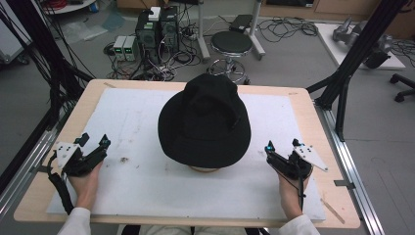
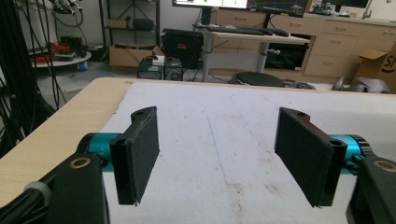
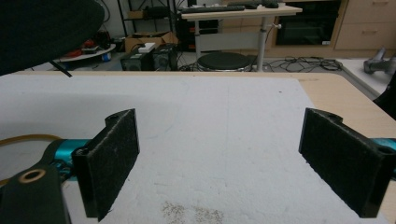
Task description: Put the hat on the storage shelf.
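Black wide-brimmed felt hat (image 1: 204, 122) sits between both grippers, apparently on a wooden stand. Left gripper (image 1: 94, 145) and right gripper (image 1: 281, 150) are spread, empty. Approach stage; next move requires closing in on the brim.

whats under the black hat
Under the hat, a curved tan edge pokes out at the near brim, resting on the white mat. The hat covers the rest, so what it is cannot be told.

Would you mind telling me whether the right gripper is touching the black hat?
Apart. The high view shows bare white mat between the right gripper and the hat.
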